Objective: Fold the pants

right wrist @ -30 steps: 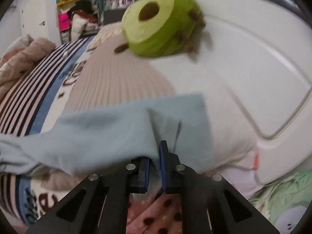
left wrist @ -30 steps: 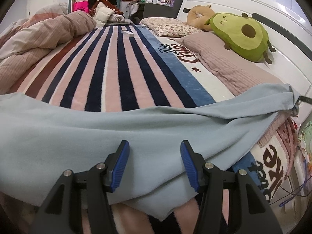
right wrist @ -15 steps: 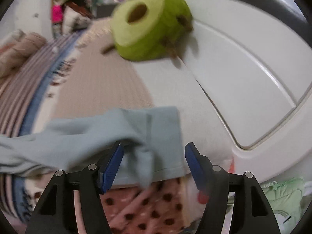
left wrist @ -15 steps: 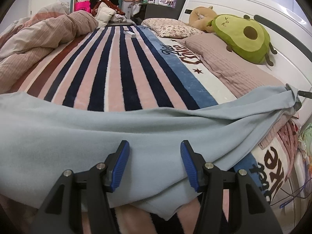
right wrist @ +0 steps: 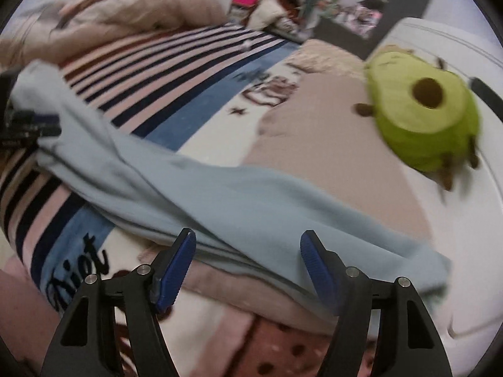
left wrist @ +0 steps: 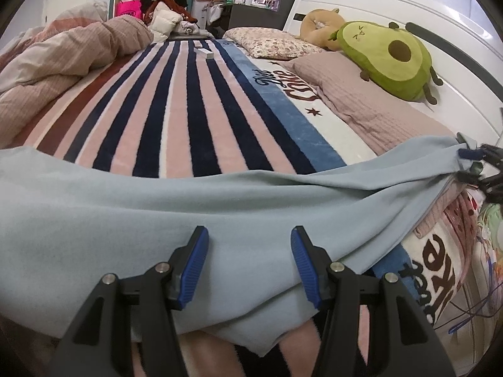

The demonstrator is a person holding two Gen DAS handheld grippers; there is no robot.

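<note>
Light blue pants [left wrist: 157,213] lie stretched across the striped blanket [left wrist: 176,110], one leg end reaching the pink pillow at the right. My left gripper [left wrist: 248,267] hovers open over the near edge of the cloth, with fabric under the gap and neither pad pressing on it. In the right wrist view, which is blurred, the pants leg [right wrist: 251,201] runs across in front of my right gripper [right wrist: 248,267]. Its jaws stand wide and are closing, with only the hem edge lying beneath them. That gripper also shows at the leg end [left wrist: 471,166] in the left wrist view.
A green avocado plush [left wrist: 389,56] rests on the pink pillow [left wrist: 361,106] against the white headboard [left wrist: 440,31]. A bunched pink duvet [left wrist: 63,59] lies at the left. A small white box [left wrist: 203,52] sits far up the blanket. The bed edge drops off at the right.
My right gripper opened and let go of the leg end, then swung and rolled so its view now looks across the bed. The left gripper has not moved.
</note>
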